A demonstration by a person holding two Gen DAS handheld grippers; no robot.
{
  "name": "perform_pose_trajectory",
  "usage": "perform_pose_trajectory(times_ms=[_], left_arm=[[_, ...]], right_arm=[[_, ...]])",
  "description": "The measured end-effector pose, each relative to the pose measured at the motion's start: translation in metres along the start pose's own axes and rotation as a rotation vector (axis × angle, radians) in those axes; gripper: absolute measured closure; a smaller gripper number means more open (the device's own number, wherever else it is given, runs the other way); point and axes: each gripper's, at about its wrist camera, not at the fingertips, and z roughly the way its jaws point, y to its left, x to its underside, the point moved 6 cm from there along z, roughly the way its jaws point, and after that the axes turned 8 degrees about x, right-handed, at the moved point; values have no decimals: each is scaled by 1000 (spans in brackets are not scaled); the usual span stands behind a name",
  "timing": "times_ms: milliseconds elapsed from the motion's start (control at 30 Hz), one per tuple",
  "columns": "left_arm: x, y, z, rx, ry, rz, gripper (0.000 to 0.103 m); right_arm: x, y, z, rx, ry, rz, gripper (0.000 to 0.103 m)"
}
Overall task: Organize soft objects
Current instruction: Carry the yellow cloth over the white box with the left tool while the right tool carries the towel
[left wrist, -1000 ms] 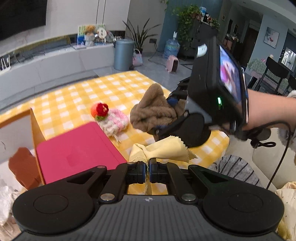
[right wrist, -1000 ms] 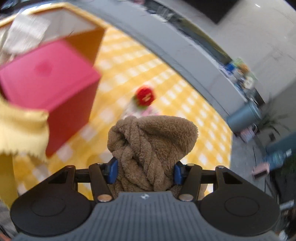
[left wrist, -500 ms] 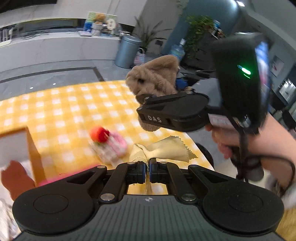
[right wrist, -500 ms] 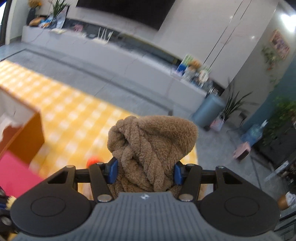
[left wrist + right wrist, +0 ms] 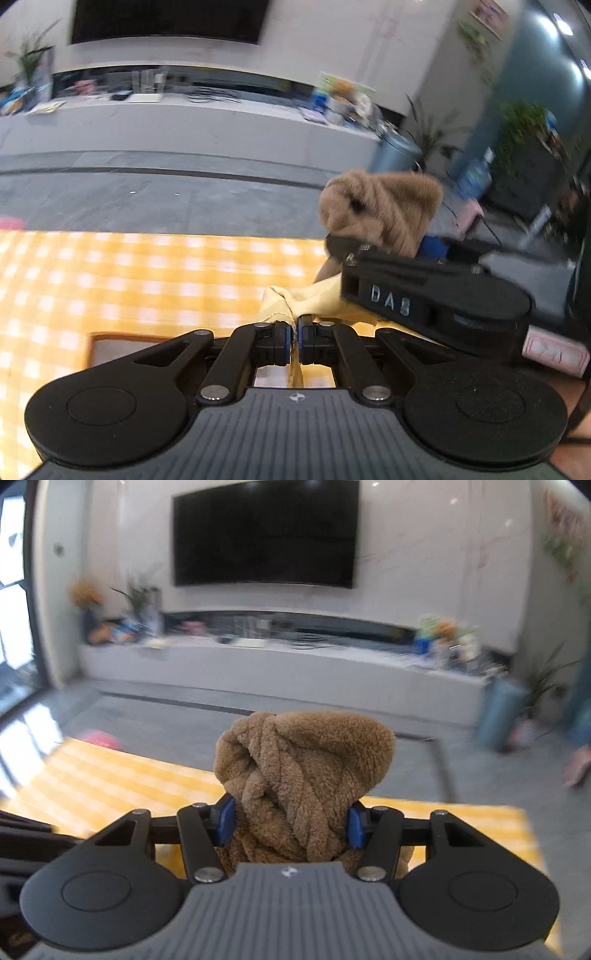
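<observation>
The surface [image 5: 110, 280] with its yellow and white check cloth filled the lower left of the left wrist view. At the bottom middle of that view, an orange-rimmed box [image 5: 110, 338] showed only its top edge, right under the left hand-held gripper [image 5: 294, 341]. I would guess that box is where the soft things go, so the drop would be down and a little to the left. The left one looked nearer to it than the right one.

The right hand-held gripper [image 5: 288, 825] was about half open, and its blue pads pressed both sides of a brown fluffy towel [image 5: 303, 775]. The towel was twisted like a rope, fat and fuzzy, and stood up tall out of the jaws in the middle of the right wrist view. In the left view it sat up high at the right, above the surface.

The left hand-held gripper was shut tight on a thin yellow cloth [image 5: 295, 301]. The cloth had a zigzag edge and bunched up just past the fingertips, touching the side of the right hand-held gripper.
</observation>
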Motion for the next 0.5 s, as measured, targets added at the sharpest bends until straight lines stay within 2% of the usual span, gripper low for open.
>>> perform_pose_trajectory(times_ms=[100, 267, 333, 500], left_arm=[[11, 21, -20, -35, -36, -43, 100], [36, 59, -39, -44, -61, -143, 100], [48, 67, -41, -38, -63, -164, 100], [66, 90, -34, -81, -57, -143, 100]], right_arm=[[5, 31, -2, -86, 25, 18, 47], [28, 68, -8, -214, 120, -1, 47], [42, 77, -10, -239, 156, -6, 47], [71, 88, -11, -257, 218, -4, 46]])
